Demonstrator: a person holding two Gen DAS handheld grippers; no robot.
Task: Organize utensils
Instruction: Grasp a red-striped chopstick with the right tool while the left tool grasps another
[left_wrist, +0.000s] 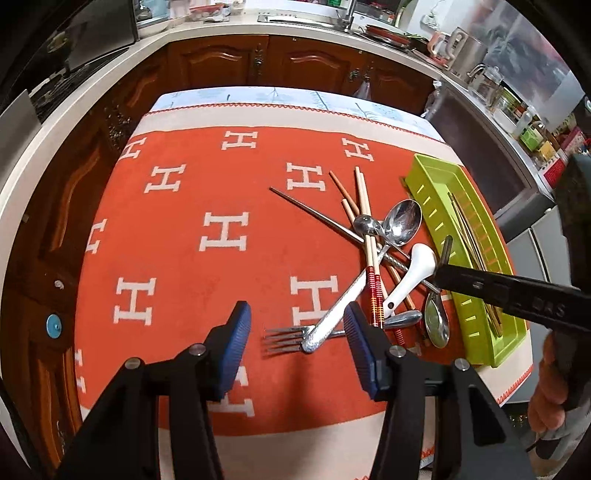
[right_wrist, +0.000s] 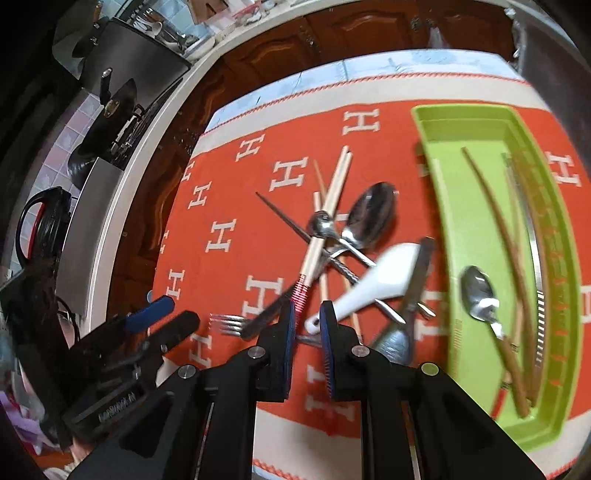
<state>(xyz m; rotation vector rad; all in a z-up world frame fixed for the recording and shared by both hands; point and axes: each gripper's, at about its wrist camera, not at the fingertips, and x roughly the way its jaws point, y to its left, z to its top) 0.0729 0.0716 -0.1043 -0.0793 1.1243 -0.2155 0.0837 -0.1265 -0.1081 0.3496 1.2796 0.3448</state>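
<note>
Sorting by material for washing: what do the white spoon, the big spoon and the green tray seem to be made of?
White spoon: probably glazed ceramic, possibly melamine; opaque, glossy white, thick body. Big spoon: polished metal, likely stainless steel; mirror reflections in the bowl. Green tray: moulded plastic; uniform lime colour, matte sheen, slotted walls.

Orange cloth (left_wrist: 207, 280) patterned with white H letters, cream border stitched in red zigzag. Lime-green tray (right_wrist: 476, 122); glossy white spoon (left_wrist: 413, 273); pale chopsticks (left_wrist: 367, 236) banded red and yellow. Ribbed blue pads on black fingers (left_wrist: 236, 354).
</note>
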